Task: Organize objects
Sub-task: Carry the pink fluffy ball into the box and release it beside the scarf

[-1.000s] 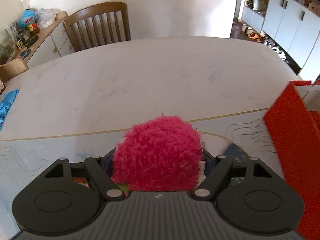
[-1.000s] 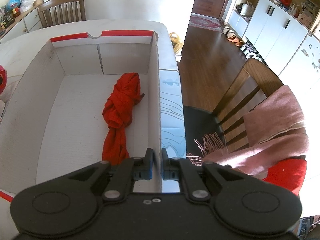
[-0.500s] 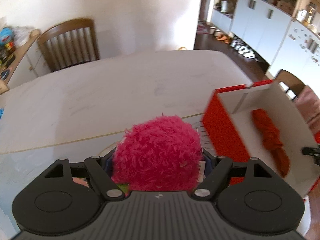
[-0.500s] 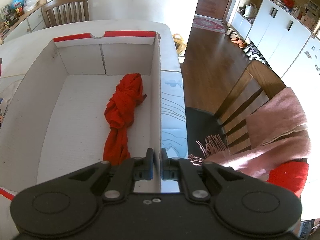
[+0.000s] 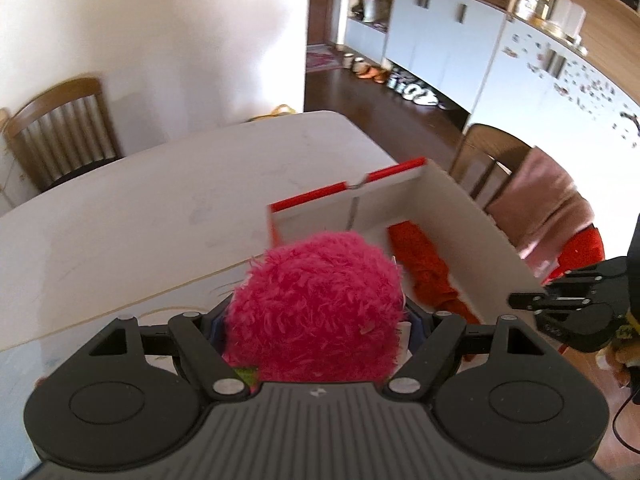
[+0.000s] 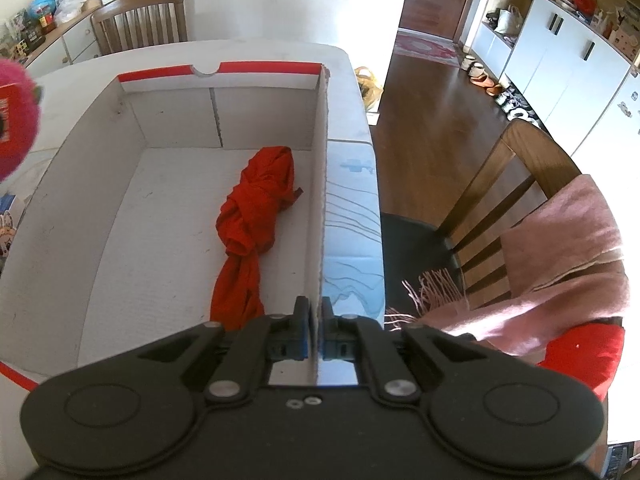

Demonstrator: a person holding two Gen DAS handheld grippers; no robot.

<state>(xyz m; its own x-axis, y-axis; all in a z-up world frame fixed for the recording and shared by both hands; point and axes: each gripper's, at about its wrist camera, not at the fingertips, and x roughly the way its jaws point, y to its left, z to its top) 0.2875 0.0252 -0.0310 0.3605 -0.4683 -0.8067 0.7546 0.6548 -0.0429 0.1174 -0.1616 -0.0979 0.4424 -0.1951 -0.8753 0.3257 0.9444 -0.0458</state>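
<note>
My left gripper (image 5: 316, 320) is shut on a fluffy pink plush toy (image 5: 316, 308) and holds it in the air above the table, near the left wall of the box. The toy also shows at the left edge of the right wrist view (image 6: 16, 120). The open cardboard box (image 6: 168, 120), white inside with red rims, holds a knotted red cloth (image 6: 256, 212); the box (image 5: 452, 200) and cloth (image 5: 428, 272) also show in the left wrist view. My right gripper (image 6: 315, 334) is shut on the box's right wall (image 6: 320, 200); it also shows in the left wrist view (image 5: 520, 302).
The white table (image 5: 140, 208) extends left and behind the box. A wooden chair (image 6: 516, 184) draped with a pink scarf (image 6: 572, 240) stands right of the table. Another chair (image 6: 140, 16) is at the far side. A sideboard (image 6: 52, 40) with clutter is at the far left.
My left gripper has swung right and lifted with the pink toy, bringing the box and red cloth into view ahead. My right gripper has stayed clamped on the box wall.
</note>
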